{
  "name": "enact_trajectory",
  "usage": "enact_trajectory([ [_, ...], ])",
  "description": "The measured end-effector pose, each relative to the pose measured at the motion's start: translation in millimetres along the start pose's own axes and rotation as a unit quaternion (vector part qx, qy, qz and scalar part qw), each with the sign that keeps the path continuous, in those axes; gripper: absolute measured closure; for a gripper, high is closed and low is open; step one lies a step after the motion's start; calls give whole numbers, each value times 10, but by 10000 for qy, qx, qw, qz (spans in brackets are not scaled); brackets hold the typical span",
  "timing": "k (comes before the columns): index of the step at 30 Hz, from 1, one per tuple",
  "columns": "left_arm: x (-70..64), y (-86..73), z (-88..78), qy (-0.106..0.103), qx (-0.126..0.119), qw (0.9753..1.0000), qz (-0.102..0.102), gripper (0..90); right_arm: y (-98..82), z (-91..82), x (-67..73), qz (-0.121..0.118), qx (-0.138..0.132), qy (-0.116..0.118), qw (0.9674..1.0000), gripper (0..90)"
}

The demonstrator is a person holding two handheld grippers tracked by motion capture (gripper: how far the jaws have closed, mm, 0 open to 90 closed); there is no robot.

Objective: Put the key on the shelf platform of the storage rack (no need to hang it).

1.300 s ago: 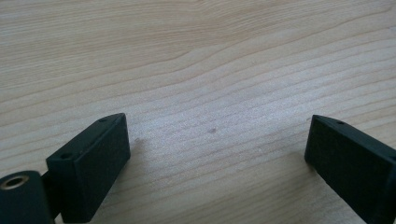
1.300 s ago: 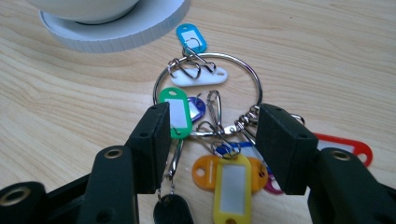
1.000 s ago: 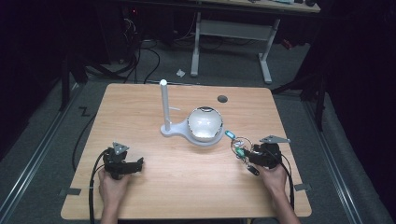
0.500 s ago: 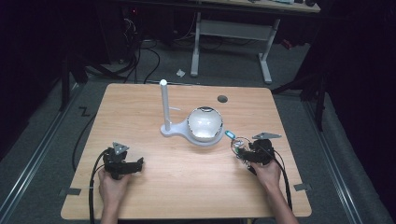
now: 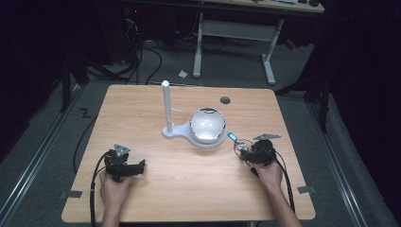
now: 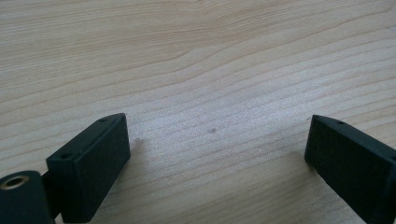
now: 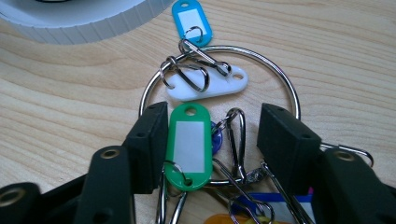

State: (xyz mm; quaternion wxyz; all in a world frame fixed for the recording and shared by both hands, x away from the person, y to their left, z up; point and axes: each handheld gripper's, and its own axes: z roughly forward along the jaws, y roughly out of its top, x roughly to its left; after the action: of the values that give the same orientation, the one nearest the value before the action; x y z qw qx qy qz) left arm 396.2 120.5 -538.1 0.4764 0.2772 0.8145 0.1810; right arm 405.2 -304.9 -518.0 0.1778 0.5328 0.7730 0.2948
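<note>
High view looks down on a pale wooden table with fine grain and rounded corners, and a small dark round hole near its far edge. Mid-table stands a white plastic stand: a slim upright post on a flat base that runs into a round ribbed dish holding a shiny domed bowl.

Just right of that dish, the right gripper sits low over a bunch of key tags. Right gripper view makes the bunch plain: a large thin steel ring lying flat on the wood, threaded with wire clips and oval plastic tags. A green tag with a white label lies between the 2 black jaws, touching the left one; the jaws stand partly apart, with a clear gap to the right jaw. A white tag and a blue tag lie farther out, the blue one just beside the dish's ribbed rim.

Well apart, near the table's near left corner, the left gripper rests in a hand. Left gripper view shows its matte black jaws spread wide over bare wood.
</note>
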Motion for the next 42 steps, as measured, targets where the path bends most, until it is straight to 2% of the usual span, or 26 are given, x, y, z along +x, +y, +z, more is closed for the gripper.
enact_trajectory([
  [1, 0, 0, 0, 0, 0, 10000, 0, 70, 0, 0, 0, 0, 0, 0, 10000, 489],
  [2, 0, 0, 0, 0, 1, 10000, -1, 70, -3, -7, 5, -74, 7, -42, 10000, 562],
  [4, 1, 0, 0, -3, 2, 10000, 6, 70, -4, -10, 5, -137, -1, -7, 9999, 613],
  [8, 1, 0, 0, -2, 1, 10000, 2, 70, -1, -13, 6, -161, 12, 32, 9999, 641],
  [9, -1, 0, 0, 1, 1, 10000, -6, 70, -8, -24, 3, -199, -18, 29, 9998, 812],
  [16, 0, 0, 0, 1, 1, 10000, -1, 70, -15, -34, -7, -272, -18, 34, 9996, 850],
  [23, -1, 0, 0, 1, 1, 10000, -4, 70, 3, -107, -8, -379, -238, 70, 9990, 869],
  [26, 0, 0, 0, -2, 0, 10000, 1, 70, 16, -144, -4, -403, -253, 82, 9988, 869],
  [33, -1, 0, 0, 1, 2, 10000, -6, 70, 89, -353, -37, -392, -500, 150, 9979, 871],
  [39, 0, 0, 0, 2, 0, 10000, -4, 70, 158, -501, -56, -462, -653, 176, 9966, 872],
  [42, 0, 0, 0, -2, 2, 10000, 1, 70, 225, -639, -58, -559, -741, 162, 9956, 873],
])
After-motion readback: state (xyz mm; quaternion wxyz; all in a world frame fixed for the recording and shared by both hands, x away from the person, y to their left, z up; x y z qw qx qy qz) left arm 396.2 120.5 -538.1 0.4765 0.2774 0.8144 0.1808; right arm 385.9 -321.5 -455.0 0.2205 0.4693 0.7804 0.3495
